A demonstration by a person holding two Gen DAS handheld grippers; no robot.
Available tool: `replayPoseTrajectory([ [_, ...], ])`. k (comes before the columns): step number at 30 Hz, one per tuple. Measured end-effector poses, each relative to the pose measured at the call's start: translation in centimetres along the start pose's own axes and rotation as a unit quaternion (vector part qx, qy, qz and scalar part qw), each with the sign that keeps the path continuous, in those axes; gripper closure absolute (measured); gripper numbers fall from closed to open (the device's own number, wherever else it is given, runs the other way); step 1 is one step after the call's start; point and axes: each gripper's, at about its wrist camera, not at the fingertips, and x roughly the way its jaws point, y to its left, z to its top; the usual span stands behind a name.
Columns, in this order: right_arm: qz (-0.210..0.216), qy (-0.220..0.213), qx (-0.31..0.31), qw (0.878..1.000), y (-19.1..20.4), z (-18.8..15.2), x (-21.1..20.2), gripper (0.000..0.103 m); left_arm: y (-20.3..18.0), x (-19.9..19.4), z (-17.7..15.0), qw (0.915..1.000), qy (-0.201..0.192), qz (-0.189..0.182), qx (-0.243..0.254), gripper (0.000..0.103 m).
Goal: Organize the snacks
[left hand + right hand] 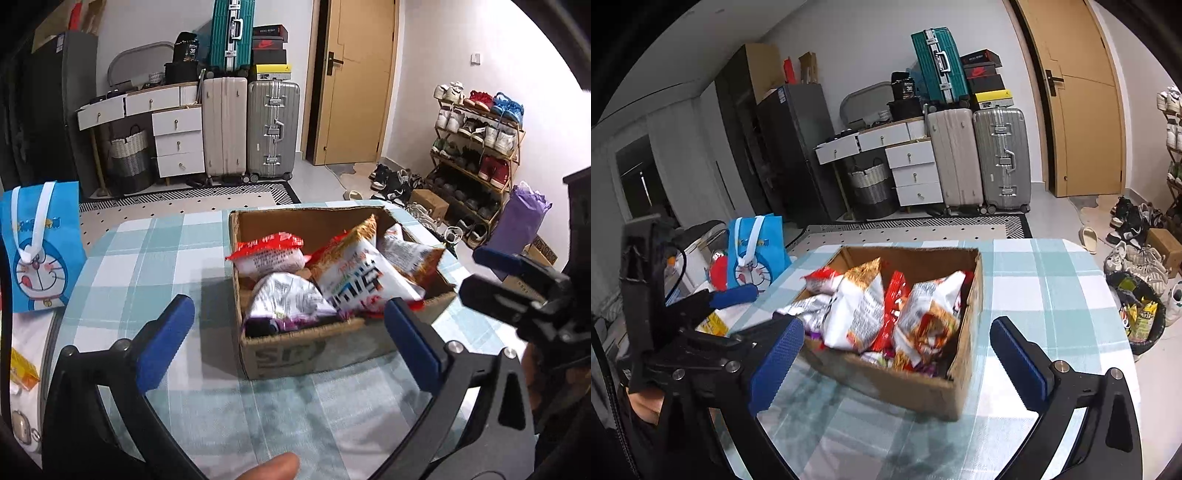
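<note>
**Both grippers wide and empty over a filled snack box**

Left gripper [288,343]: blue pads spread to full width, nothing between them, poised over the near edge of the cardboard box [314,354]. Right gripper [905,358]: likewise fully spread and empty, straddling the near corner of the same box in its own view. No contact with box or contents visible from either side.

Inside the box: a loose heap of snack packets [332,273], leaning on one another, some standing on edge. White and silver foil-like bags with red and orange-brown printing, a purple one low near the front wall. Print blurred, brands not readable.

Likely handling: light, puffy, crinkly, easily crushed; film probably slick under the pads. Best hold judged to be at a crimped top seam or a flat bag corner, with a gentle squeeze rather than across the air-filled belly. Box itself stiff but open-topped; a lift by one wall could tip it.

Box placed on the checked tablecloth [155,258], toward the table's far side. Blue cartoon gift bag [38,247] beyond the table edge, well apart.
</note>
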Motion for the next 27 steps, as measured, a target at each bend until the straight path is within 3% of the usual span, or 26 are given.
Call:
replayPoseTrajectory([
  [14,0.019,-0.048,-0.035,0.998,1.8,-5.5,-2.8,0.0,0.6,-5.6,-7.5,0.999,-0.043,0.001,-0.013,0.0],
  [27,0.007,-0.099,-0.072,0.992,3.0,-8.6,-4.4,0.0,0.0,-6.5,-10.7,0.9957,-0.09,0.022,-0.005,0.0],
])
